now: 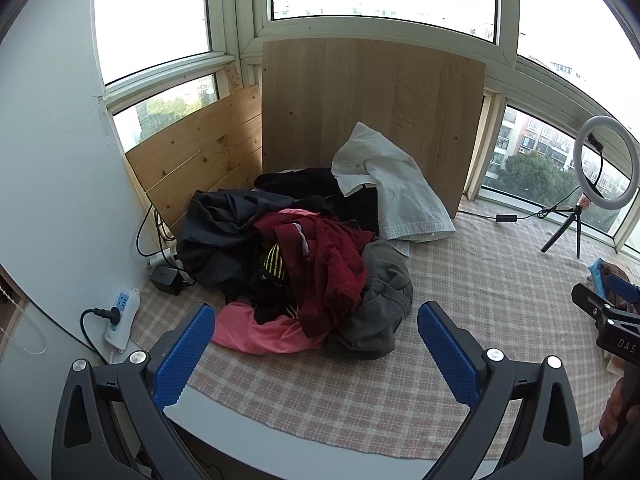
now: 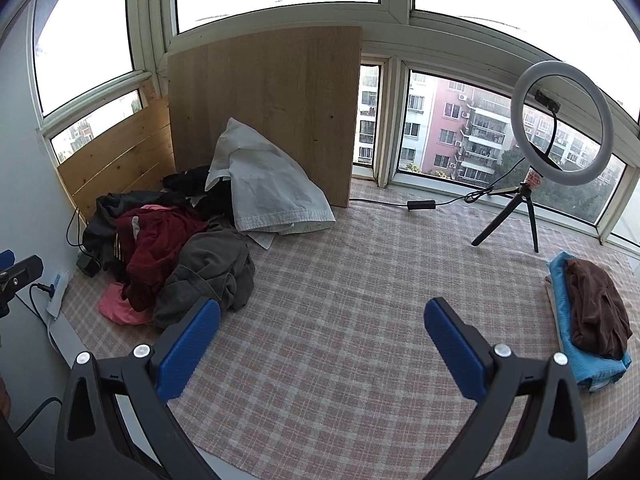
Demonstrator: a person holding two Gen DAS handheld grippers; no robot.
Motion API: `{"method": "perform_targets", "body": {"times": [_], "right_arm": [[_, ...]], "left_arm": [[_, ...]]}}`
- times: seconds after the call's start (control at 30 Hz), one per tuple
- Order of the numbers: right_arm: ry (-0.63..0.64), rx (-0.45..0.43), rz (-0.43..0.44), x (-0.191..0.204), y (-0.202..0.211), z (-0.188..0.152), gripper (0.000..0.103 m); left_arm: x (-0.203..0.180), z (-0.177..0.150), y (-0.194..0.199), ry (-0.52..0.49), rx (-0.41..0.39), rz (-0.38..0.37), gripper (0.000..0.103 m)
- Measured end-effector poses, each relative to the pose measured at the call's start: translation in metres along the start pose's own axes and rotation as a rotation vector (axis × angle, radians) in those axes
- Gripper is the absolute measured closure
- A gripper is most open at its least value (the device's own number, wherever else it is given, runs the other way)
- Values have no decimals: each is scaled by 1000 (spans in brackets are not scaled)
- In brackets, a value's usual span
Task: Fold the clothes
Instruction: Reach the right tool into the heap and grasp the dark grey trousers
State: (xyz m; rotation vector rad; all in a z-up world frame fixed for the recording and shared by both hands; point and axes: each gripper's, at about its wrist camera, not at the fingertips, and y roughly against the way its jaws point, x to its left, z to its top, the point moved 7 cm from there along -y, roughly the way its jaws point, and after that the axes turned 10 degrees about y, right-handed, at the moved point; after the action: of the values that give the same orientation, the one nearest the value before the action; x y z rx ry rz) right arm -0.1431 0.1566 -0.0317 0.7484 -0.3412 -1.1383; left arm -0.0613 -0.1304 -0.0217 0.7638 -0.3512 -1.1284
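A heap of unfolded clothes (image 1: 304, 248) lies on the checked cloth: a dark red garment (image 1: 328, 264), a pink one (image 1: 256, 332), a grey one (image 1: 380, 296), dark pieces and a pale grey-white one (image 1: 392, 184). My left gripper (image 1: 316, 344) hovers open just in front of the heap, holding nothing. In the right wrist view the heap (image 2: 176, 252) sits at the left, and my right gripper (image 2: 322, 340) is open over bare cloth. At the right edge lies a folded stack: a brown garment (image 2: 596, 308) on a blue one (image 2: 592, 364).
A wooden board (image 2: 264, 112) leans against the windows behind the heap. A ring light on a tripod (image 2: 560, 124) stands at the back right, its cable (image 2: 420, 205) across the cloth. A power strip (image 1: 122, 316) and black adapter (image 1: 166, 280) lie at the left wall.
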Motion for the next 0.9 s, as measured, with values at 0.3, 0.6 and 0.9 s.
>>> {"method": "perform_targets", "body": {"times": [0.3, 0.6, 0.9], "right_arm": [[36, -6, 61, 70, -30, 43, 0], [123, -30, 154, 158, -66, 87, 0], [281, 34, 329, 257, -133, 125, 0]], "left_arm": [[66, 28, -14, 25, -24, 41, 1], [127, 50, -33, 52, -35, 73, 1], [210, 52, -56, 162, -11, 114, 1]]}}
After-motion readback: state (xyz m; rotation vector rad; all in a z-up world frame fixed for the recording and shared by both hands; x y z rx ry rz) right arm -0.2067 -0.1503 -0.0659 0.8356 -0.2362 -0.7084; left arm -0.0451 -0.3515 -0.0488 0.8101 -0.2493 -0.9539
